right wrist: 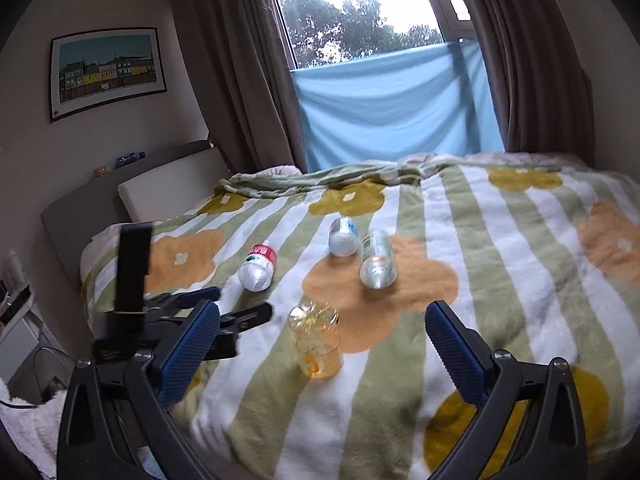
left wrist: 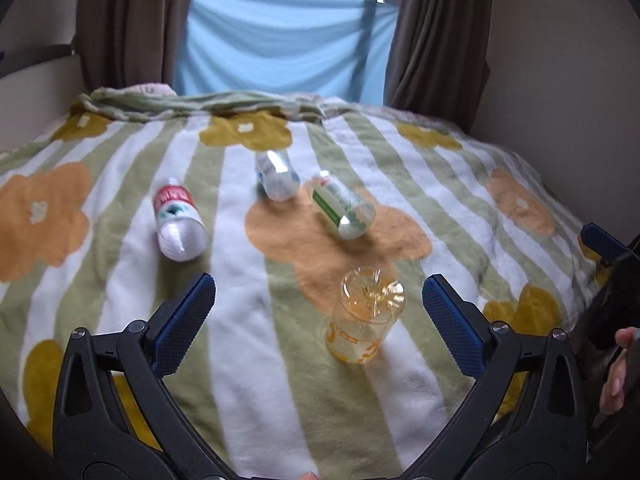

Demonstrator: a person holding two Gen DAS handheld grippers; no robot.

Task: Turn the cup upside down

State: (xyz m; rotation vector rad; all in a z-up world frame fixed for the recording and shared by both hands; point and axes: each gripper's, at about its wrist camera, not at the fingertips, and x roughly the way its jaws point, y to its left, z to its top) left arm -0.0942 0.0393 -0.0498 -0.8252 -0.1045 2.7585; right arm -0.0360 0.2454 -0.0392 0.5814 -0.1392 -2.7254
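Three plastic bottles [left wrist: 181, 224] lie on a flowered striped blanket [left wrist: 248, 360].

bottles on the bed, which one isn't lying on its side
The orange-tinted one, nearest the open left gripper. It stands on end on the blanket; the three labelled bottles behind it lie flat.

1. We see a blanket [left wrist: 248, 360] striped green and white, with orange and mustard flowers.
2. We see a clear, yellow-tinted cup [left wrist: 366, 316] with orange markings.
3. One bottle [left wrist: 178, 220] carries a red label, another bottle [left wrist: 344, 206] a green and white one.
4. Our left claw [left wrist: 319, 322] and right claw [right wrist: 322, 350] are black with blue pads.
5. We see brown curtains [right wrist: 240, 80] and a light blue cloth [left wrist: 284, 40].
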